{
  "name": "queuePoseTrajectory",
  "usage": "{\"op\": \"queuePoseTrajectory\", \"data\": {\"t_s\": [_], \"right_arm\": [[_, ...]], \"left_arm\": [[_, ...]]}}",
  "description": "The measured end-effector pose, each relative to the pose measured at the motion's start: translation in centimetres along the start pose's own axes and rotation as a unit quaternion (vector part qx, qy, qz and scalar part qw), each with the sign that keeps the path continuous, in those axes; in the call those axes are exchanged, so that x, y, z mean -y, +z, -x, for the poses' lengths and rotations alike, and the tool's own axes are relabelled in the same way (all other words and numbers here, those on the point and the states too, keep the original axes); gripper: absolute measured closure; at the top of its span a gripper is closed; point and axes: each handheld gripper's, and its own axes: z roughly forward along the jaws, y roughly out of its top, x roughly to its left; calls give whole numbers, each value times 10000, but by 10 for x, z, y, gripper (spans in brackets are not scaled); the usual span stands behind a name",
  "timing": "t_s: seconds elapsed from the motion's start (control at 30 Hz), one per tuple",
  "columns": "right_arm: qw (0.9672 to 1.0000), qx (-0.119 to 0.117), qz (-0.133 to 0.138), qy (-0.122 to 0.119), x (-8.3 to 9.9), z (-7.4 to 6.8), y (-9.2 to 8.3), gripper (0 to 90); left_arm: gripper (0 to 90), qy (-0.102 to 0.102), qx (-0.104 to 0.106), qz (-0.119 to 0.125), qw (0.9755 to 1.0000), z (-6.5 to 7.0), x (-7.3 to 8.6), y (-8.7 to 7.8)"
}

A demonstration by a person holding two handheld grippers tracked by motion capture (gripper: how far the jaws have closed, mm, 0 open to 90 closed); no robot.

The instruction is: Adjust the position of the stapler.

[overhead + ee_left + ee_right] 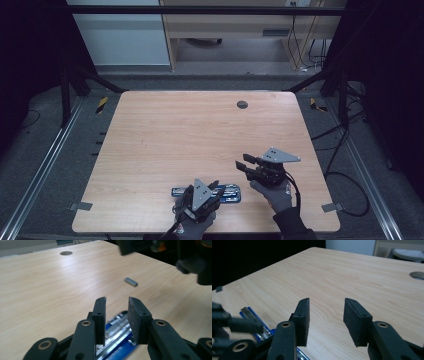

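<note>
Two hand-held grippers (214,189) (241,163), one blue stapler (232,194), one staple block (131,282).

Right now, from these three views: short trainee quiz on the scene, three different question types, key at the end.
1. True or false: the left tongs grip the blue tray of silver metal blocks.
2. The small grey metal block lies: A in the tray, B alone on the light wooden table, C between tongs?
3. What are the right tongs holding?
Key: 1 false; 2 B; 3 nothing, they stand open.
</note>
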Motion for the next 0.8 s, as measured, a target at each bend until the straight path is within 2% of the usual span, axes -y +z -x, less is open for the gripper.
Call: {"op": "queuePoseTrajectory", "data": {"t_s": [0.07,0.17,0.3,0.43,0.53,0.67,0.8], "right_arm": [[9999,100,14,10,1,4,-4,565],[9998,184,-2,52,2,7,-8,567],[9993,356,-117,-4,2,10,-12,554],[9988,460,-190,33,3,14,-16,555],[9984,516,-242,35,4,17,-21,557],[9973,646,-334,27,6,22,-26,556],[9965,753,-354,37,8,25,-30,553]], "left_arm": [[674,-15,74,-12,10000,-7,-6,-2],[667,130,-39,-85,9999,-23,-16,-3],[658,147,-37,-92,9998,-41,-28,-7],[639,262,-81,-103,9996,-57,-41,-15],[627,229,-90,-80,9997,-70,-49,-25],[616,245,-191,-115,9995,-88,-51,-37],[615,254,-332,-168,9990,-106,-46,-54]]}}
